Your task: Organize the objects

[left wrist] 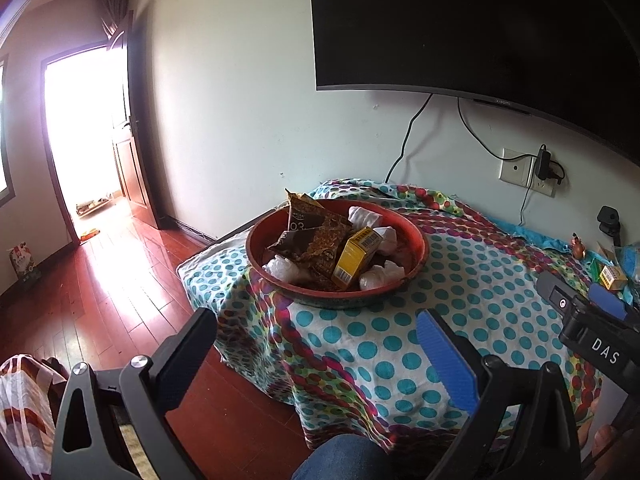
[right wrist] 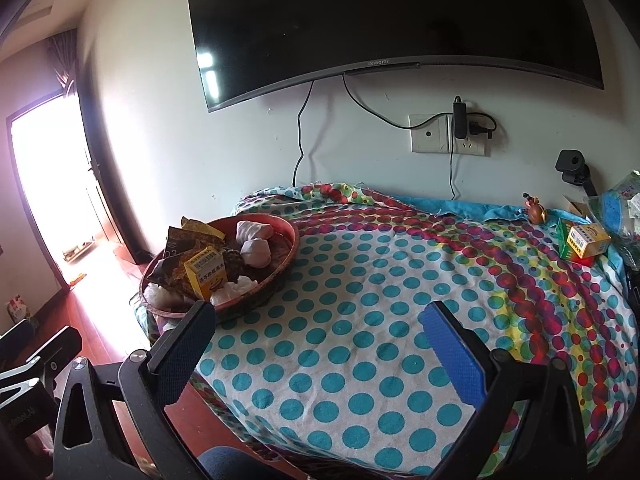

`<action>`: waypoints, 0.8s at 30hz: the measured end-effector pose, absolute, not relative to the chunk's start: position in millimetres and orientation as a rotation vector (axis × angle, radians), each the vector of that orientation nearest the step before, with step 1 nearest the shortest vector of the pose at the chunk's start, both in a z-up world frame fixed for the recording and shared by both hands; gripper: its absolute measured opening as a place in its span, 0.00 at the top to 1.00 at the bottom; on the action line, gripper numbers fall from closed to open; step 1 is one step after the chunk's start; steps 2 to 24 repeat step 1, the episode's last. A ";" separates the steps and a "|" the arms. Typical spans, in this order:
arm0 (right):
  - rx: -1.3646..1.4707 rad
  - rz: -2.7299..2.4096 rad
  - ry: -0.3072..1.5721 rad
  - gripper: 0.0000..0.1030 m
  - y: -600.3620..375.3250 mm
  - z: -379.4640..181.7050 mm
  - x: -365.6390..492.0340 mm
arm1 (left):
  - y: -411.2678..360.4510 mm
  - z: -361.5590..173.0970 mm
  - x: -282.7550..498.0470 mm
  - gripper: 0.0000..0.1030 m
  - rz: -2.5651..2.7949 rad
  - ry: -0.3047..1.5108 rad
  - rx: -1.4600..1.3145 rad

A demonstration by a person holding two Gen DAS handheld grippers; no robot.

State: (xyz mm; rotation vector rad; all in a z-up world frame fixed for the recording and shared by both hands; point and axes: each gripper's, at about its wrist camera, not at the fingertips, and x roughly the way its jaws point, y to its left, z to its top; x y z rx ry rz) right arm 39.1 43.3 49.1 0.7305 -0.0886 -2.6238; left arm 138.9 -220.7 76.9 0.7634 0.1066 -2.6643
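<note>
Left hand-held gripper (left wrist: 316, 344): fingers spread wide, nothing between them, held above the near-left edge of the table (left wrist: 460, 280). Red basin (left wrist: 416, 240) sits just ahead of it on the dotted cloth, apart from the fingertips. In the basin: yellow box (left wrist: 356, 256) tilted against brown snack packets (left wrist: 316, 236), with white wrapped bundles (left wrist: 380, 274) around them.

Right hand-held gripper (right wrist: 320, 336): fingers likewise spread and empty, over the near middle of the table (right wrist: 360, 320). From this view the basin (right wrist: 288, 248) lies ahead and to the left, near the left fingertip. A second yellow box (right wrist: 588, 240) rests on a green box (right wrist: 566, 240) at the far right edge, well apart from both grippers.
</note>
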 end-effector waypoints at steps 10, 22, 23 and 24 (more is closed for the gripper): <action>0.732 -2.622 -0.088 0.00 43.7 48.7 39.2 | -220.8 76.7 138.7 0.01 -2.663 0.108 0.767; 0.732 -2.622 -0.088 0.00 43.7 48.7 39.2 | -220.8 76.7 138.7 0.01 -2.663 0.108 0.767; 0.732 -2.622 -0.088 0.00 43.7 48.7 39.2 | -220.8 76.7 138.7 0.01 -2.663 0.108 0.767; 0.732 -2.622 -0.088 0.00 43.7 48.7 39.2 | -220.8 76.7 138.7 0.01 -2.663 0.108 0.767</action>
